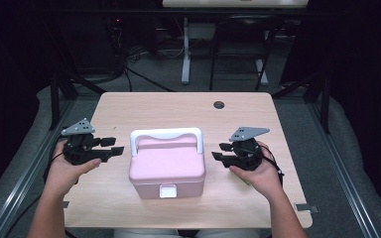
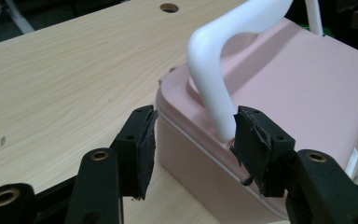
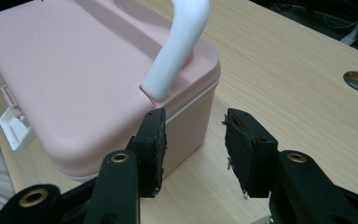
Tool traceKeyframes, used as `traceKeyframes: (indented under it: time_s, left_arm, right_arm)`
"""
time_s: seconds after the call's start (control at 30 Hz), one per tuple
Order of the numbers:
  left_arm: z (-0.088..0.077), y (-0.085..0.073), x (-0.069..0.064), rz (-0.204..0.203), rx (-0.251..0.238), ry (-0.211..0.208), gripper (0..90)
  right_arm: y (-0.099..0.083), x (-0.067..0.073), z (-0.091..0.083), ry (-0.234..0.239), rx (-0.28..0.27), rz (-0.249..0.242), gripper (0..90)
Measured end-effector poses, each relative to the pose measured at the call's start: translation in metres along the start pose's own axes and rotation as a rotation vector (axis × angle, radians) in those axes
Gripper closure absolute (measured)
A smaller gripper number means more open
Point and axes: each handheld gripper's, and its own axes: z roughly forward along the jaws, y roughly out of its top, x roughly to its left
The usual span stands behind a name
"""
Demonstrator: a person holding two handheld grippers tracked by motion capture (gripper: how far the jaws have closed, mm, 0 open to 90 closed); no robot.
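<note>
Jaws of your left gripper (image 1: pixel 113 148) and right gripper (image 1: pixel 219 151) stood spread, empty, flanking the pink box (image 1: pixel 167 166). It looked rigid, smooth and light; the white handle (image 1: pixel 166 134) offered your surest hold.

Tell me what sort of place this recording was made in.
Probably a lab or workshop: a bare wooden table fenced by metal rails, cables on the floor behind, and another desk's legs beyond.

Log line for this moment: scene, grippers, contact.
scene: pink box, latch shut, white handle, on table | left gripper: open, beside box | right gripper: open, beside box | contact: none
</note>
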Motion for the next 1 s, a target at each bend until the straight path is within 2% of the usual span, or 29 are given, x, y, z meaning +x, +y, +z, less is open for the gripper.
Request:
traceKeyframes:
  time_s: [0.13, 0.27, 0.43, 0.57, 0.67, 0.8, 0.9, 1.0]
  left_arm:
    - [0.005, 0.001, -0.004, 0.003, 0.000, -0.017, 47.3]
    - [0.008, 0.003, -0.009, 0.009, 0.002, -0.042, 45.5]
    - [0.013, 0.005, -0.015, 0.020, 0.006, -0.060, 45.0]
    - [0.016, 0.005, -0.015, 0.020, 0.013, -0.067, 44.9]
    - [0.021, 0.003, -0.012, -0.002, 0.005, -0.063, 44.9]
    - [0.029, 0.000, -0.009, -0.023, -0.006, -0.060, 46.1]
    - [0.036, -0.003, -0.008, -0.027, -0.009, -0.061, 49.2]
    - [0.041, -0.005, -0.009, -0.020, -0.017, -0.077, 55.8]
  right_arm:
    - [-0.001, 0.000, 0.006, 0.036, -0.015, 0.014, 57.3]
    - [0.000, 0.006, 0.012, 0.074, -0.042, 0.033, 56.6]
    - [0.000, 0.015, 0.016, 0.079, -0.071, 0.040, 53.5]
    - [0.000, 0.015, 0.020, 0.113, -0.103, 0.060, 51.2]
    - [-0.002, 0.012, 0.025, 0.105, -0.119, 0.093, 49.9]
    - [-0.005, 0.005, 0.032, 0.125, -0.149, 0.157, 49.6]
    - [-0.008, 0.002, 0.038, 0.120, -0.165, 0.177, 49.3]
    - [-0.008, -0.001, 0.042, 0.164, -0.172, 0.215, 51.9]
